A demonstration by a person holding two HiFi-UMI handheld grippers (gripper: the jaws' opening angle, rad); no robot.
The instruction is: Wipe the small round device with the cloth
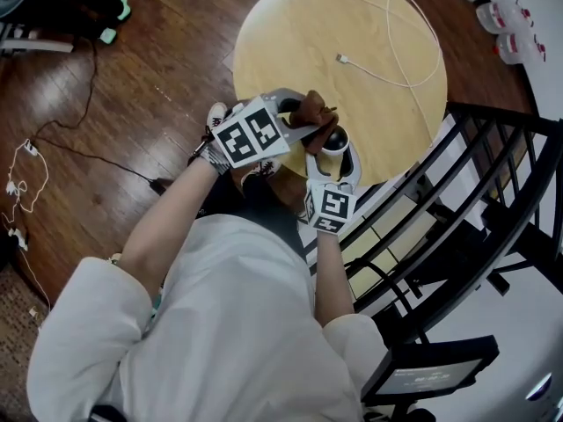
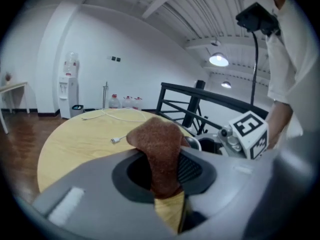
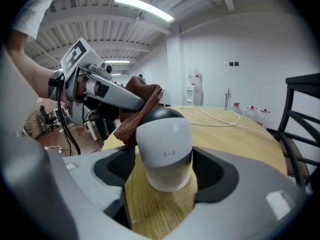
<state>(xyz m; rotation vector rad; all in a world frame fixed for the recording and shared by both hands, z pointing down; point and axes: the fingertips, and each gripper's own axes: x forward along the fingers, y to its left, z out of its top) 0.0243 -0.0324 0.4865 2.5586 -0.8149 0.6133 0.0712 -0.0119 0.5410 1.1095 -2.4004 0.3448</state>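
Observation:
A small round white device (image 3: 165, 151) with a dark top (image 1: 337, 138) sits clamped between the jaws of my right gripper (image 3: 165, 179), held above the near edge of the round wooden table (image 1: 290, 33). My left gripper (image 2: 160, 184) is shut on a brown cloth (image 2: 159, 149), which sticks up between its jaws. In the head view the cloth (image 1: 313, 111) lies against the device's top left side, with the left gripper (image 1: 295, 128) just left of the right gripper (image 1: 334, 152). In the right gripper view the cloth (image 3: 136, 115) drapes over the device's far left edge.
A white cable (image 1: 387, 60) with a plug lies across the table's far part. A black metal railing (image 1: 493, 192) stands close on the right. Water bottles (image 1: 497, 11) stand at the far right. Cables (image 1: 53, 148) trail over the wooden floor at the left.

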